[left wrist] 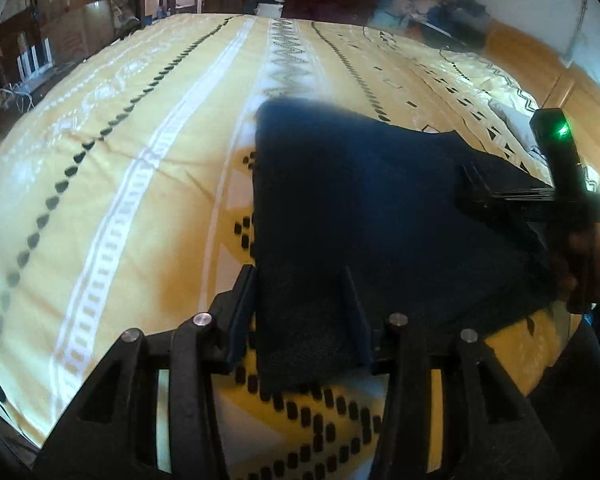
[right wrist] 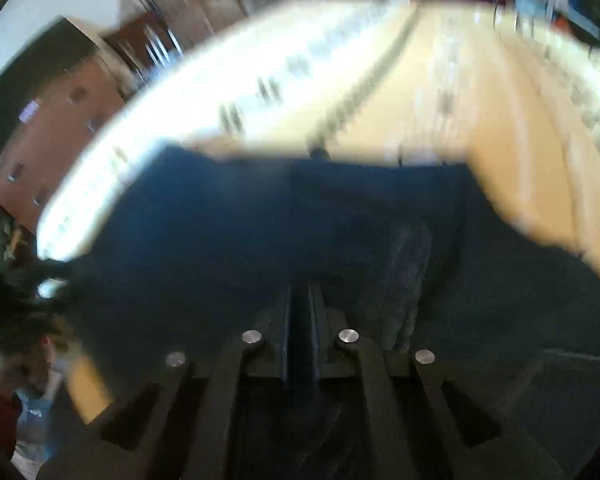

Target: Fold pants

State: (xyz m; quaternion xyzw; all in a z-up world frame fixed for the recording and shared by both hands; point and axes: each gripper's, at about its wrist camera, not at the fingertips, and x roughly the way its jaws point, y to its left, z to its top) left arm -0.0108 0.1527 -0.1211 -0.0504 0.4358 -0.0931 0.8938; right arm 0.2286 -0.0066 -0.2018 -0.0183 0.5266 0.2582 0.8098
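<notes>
The dark navy pants (left wrist: 364, 208) lie folded on a yellow patterned bedspread (left wrist: 148, 184). My left gripper (left wrist: 300, 280) is open, its two fingers set wide apart over the near left corner of the pants. My right gripper (left wrist: 496, 196) shows at the right edge of the left wrist view, on the pants' right side. In the right wrist view, which is blurred, the right gripper (right wrist: 300, 296) has its fingers nearly together with navy cloth (right wrist: 300, 220) between them, so it is shut on the pants.
Clutter and clothes (left wrist: 420, 12) pile at the bed's far end. Boxes and furniture (left wrist: 60, 32) stand left of the bed. A wooden cabinet (right wrist: 60, 132) stands beyond the bed edge in the right wrist view. A hand (left wrist: 592, 264) holds the right gripper.
</notes>
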